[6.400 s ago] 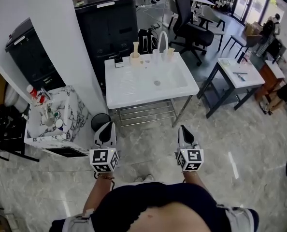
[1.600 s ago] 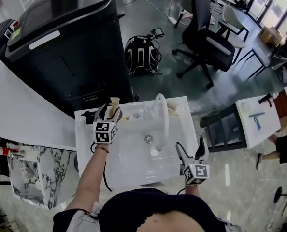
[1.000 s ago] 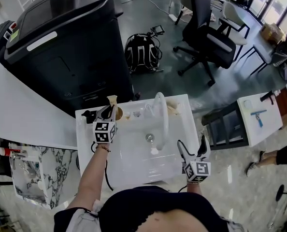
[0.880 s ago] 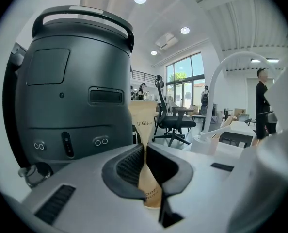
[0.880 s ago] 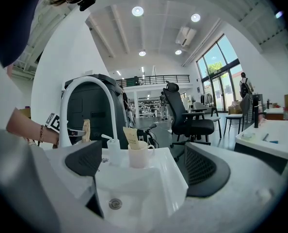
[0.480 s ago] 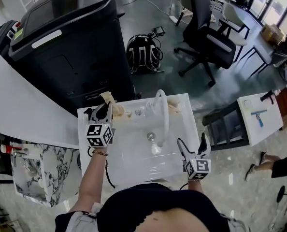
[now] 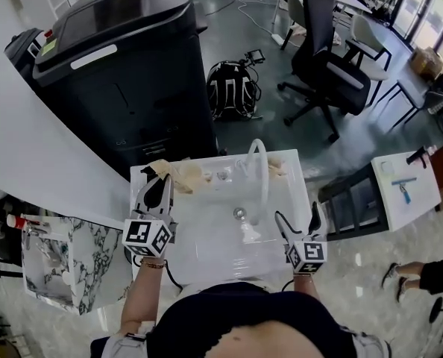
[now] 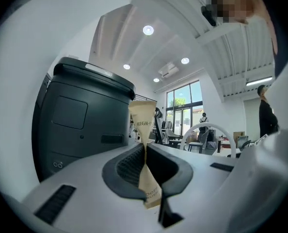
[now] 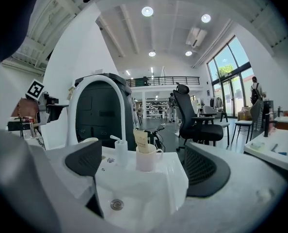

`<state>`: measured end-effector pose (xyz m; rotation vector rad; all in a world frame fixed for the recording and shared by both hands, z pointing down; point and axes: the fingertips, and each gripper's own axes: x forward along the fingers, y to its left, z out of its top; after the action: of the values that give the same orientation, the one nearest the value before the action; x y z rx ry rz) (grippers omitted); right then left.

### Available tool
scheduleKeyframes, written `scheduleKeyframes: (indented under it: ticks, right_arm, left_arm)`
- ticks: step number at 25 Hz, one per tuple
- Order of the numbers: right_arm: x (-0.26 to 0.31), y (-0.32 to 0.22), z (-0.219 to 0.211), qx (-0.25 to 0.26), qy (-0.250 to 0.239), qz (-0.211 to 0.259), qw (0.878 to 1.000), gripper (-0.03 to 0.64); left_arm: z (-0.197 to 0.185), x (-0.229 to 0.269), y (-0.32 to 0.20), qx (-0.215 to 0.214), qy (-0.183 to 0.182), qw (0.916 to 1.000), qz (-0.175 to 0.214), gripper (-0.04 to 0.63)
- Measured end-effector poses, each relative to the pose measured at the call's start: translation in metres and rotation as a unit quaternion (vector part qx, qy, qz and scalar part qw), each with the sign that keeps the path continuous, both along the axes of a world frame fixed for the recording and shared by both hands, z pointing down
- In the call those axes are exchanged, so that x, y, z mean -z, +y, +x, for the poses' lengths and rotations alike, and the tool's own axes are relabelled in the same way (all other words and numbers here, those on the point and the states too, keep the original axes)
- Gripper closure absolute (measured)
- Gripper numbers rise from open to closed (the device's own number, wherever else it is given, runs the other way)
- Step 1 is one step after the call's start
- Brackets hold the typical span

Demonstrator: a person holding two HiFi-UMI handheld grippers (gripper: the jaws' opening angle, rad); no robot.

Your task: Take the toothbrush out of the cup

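Observation:
My left gripper (image 8: pixel 145 155) is shut on a beige paper-wrapped toothbrush (image 8: pixel 143 124), which stands upright between the pads. In the head view the left gripper (image 7: pixel 160 186) holds that toothbrush (image 7: pixel 160 168) up over the sink's back left corner, just left of the beige cup (image 7: pixel 189 176). My right gripper (image 7: pixel 297 216) stands open and holds nothing, above the sink's front right edge. In the right gripper view its jaws (image 9: pixel 145 177) frame a white mug (image 9: pixel 147 159) with another wrapped toothbrush (image 9: pixel 141 141) in it.
A white sink (image 7: pixel 206 252) has an arched faucet (image 7: pixel 260 171), and a pump bottle (image 9: pixel 120 152) stands by the mug. Behind it is a big black machine (image 7: pixel 124 66). A backpack (image 7: pixel 233 89), an office chair (image 7: pixel 333 58) and a marble-patterned cabinet (image 7: pixel 50 263) stand around.
The left gripper has risen and come back towards me, lifting the wrapped toothbrush up out of the beige cup. The right gripper has stayed where it was, open.

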<state>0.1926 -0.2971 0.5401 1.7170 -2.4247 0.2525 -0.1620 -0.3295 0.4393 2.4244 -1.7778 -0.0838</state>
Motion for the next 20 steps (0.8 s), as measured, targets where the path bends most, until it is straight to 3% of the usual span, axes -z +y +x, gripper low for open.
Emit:
scheduleKeyframes:
  ticks: [6, 13, 17, 20]
  right_arm:
    - [0.002, -0.002, 0.002, -0.001, 0.003, 0.001, 1.0, 0.092]
    - [-0.004, -0.022, 0.002, -0.008, -0.009, -0.011, 1.0, 0.094]
    - [-0.01, -0.053, -0.011, 0.023, -0.007, -0.021, 0.999, 0.126]
    - [-0.02, -0.08, -0.026, 0.064, 0.022, -0.025, 0.997, 0.159]
  left_arm:
    - [-0.008, -0.014, 0.042, 0.022, 0.007, 0.9997, -0.008, 0.58]
    - [-0.01, -0.052, 0.078, 0.029, 0.013, 0.9983, -0.05, 0.581]
    - [-0.01, -0.068, 0.093, 0.026, 0.025, 0.9967, -0.073, 0.581]
    - [-0.009, -0.073, 0.096, 0.019, 0.026, 0.9961, -0.082, 0.58]
